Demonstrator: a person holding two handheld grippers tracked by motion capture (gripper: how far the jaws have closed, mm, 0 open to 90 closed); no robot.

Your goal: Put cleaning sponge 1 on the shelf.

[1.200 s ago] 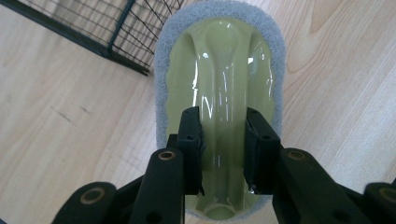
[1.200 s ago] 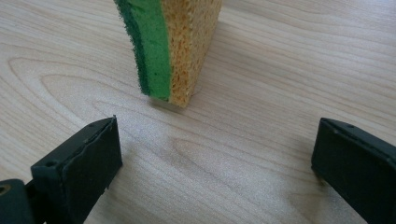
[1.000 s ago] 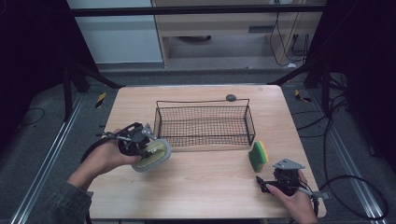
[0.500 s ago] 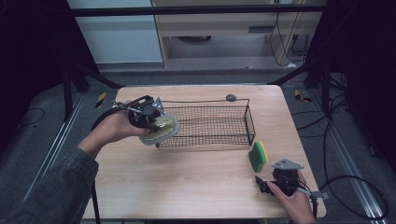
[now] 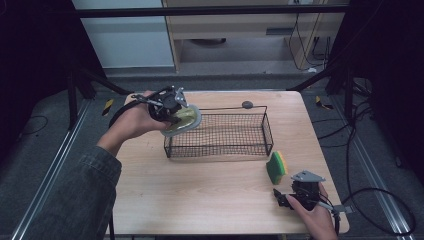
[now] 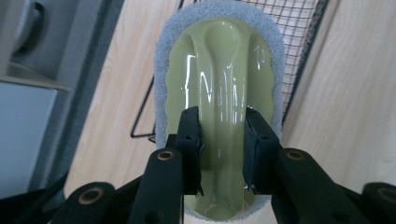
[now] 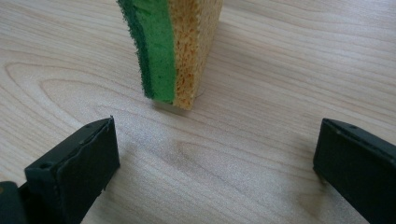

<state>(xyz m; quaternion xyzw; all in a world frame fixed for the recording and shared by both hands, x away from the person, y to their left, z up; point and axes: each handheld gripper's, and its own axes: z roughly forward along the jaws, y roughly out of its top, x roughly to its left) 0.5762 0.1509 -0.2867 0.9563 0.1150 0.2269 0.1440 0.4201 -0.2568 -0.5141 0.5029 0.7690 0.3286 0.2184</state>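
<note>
Near the table's (image 5: 210,200) front right corner, our right gripper (image 7: 215,168) rests with jaws wide apart, the sponge (image 7: 175,46) standing just ahead. Farther off, our left gripper (image 6: 222,144) clamps the scrubber (image 6: 219,70) over the basket's (image 5: 220,132) left end.

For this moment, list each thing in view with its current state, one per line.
Left tongs: shut on the scrubber's handle ridge.
Scrubber: held in the air at the basket's left end, pale green plastic side facing the camera.
Wire basket: upright on the table, nothing inside.
Sponge: standing on edge on the table, untouched.
Right tongs: open, resting short of the sponge.
Table: bears the basket and sponge.
</note>
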